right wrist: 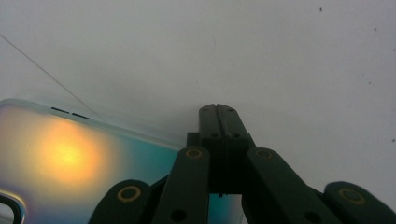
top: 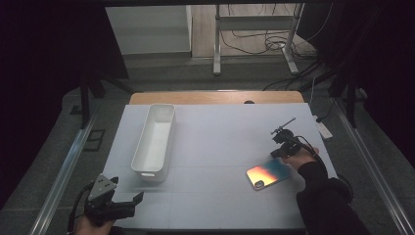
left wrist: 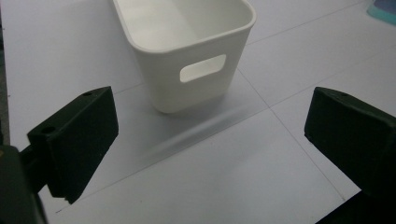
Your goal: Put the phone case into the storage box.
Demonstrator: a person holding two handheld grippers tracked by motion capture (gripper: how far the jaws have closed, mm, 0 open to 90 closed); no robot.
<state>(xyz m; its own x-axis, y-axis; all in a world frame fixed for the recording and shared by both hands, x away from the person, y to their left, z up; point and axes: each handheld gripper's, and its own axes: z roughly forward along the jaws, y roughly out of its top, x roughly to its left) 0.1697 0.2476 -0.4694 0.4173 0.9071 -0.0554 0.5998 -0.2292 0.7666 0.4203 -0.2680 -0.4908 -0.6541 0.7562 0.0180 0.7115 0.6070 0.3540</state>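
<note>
A phone case (top: 268,175) with an iridescent orange-to-teal back lies flat on the right side of the white table cover. My right gripper (top: 277,153) is at its far right end, low over it. In the right gripper view the two jaws meet with nothing between them, so the right gripper (right wrist: 218,111) is shut; its tips sit just past the phone case (right wrist: 70,154) edge, over bare cover. My left gripper (top: 128,191) rests at the near left corner, open and holding nothing. Its jaws (left wrist: 210,135) face the near end of a white bin (left wrist: 196,88).
The long white bin (top: 147,171) stands lengthwise left of centre, with nothing visible inside and a handle slot in its near wall. A bare wooden strip (top: 215,97) runs along the table's far edge. A power strip (top: 324,129) and cables lie off the right side.
</note>
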